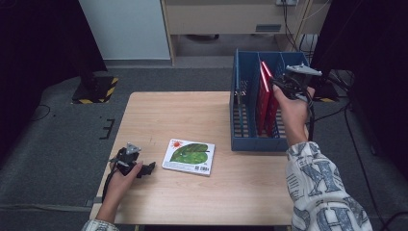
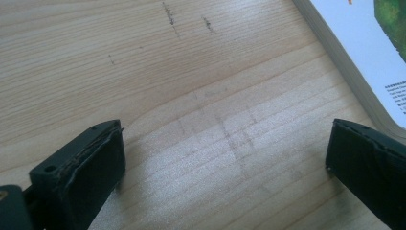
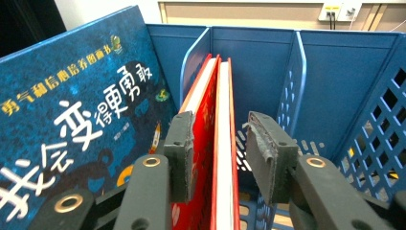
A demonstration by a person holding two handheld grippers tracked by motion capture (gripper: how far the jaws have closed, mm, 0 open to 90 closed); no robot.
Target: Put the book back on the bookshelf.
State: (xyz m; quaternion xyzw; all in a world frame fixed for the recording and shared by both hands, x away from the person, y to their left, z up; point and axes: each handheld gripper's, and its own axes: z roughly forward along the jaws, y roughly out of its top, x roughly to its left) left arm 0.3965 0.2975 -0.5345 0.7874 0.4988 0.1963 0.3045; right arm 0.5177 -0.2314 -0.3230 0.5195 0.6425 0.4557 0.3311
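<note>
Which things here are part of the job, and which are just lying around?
Part of the job:
- red book, standing in the blue rack
- right gripper, jaws either side of the red book
- blue book standing in the rack's next slot

Just lying around:
- leaf book, flat on the table
- left gripper, jaws open over bare wood
</note>
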